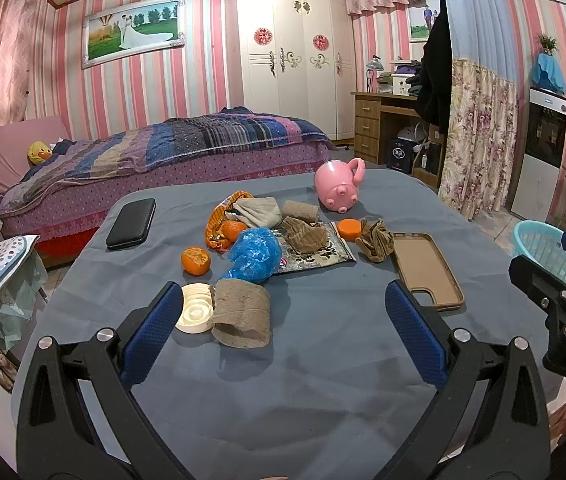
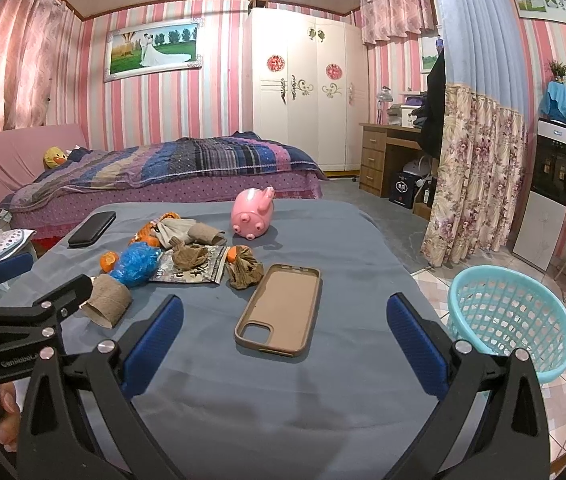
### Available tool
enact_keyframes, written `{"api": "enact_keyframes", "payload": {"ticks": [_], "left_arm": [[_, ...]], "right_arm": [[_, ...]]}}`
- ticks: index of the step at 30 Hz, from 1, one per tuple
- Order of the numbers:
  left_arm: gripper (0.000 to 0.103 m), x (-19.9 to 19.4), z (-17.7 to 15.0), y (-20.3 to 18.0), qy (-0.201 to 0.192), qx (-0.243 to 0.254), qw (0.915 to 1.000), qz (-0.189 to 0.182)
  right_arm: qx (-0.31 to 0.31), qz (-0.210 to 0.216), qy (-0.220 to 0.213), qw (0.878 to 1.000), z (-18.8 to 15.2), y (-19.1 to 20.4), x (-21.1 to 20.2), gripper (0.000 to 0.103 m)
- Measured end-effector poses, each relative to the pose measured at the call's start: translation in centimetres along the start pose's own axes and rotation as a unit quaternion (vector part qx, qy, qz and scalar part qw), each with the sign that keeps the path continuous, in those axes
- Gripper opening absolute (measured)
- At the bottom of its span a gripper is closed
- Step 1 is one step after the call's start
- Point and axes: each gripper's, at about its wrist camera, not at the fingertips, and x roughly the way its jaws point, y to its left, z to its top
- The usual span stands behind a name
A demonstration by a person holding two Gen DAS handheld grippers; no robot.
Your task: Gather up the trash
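Left tool (image 1: pixel 283 304) — cardboard roll (image 1: pixel 241 317) between fingers

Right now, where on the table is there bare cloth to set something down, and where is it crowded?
Bare cloth runs along the near edge of the table, in front of the phone case and cardboard tube. The far right, beyond the pink pig mug, is also free. The centre is crowded: blue bag, orange peels, crumpled paper.

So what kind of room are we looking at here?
Most likely a home bedroom: a made bed with a striped quilt, a white wardrobe behind it, and a wooden desk by the floral curtain.
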Motion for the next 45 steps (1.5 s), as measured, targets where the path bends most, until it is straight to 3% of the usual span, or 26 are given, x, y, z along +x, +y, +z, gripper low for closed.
{"api": "enact_keyframes", "payload": {"ticks": [45], "left_arm": [[0.098,0.91,-0.88,-0.13,0.003,0.002,1.0,0.0]], "right_arm": [[-0.004,-0.002,-0.001,1.0,0.13,-0.34,-0.57,0.099]]}}
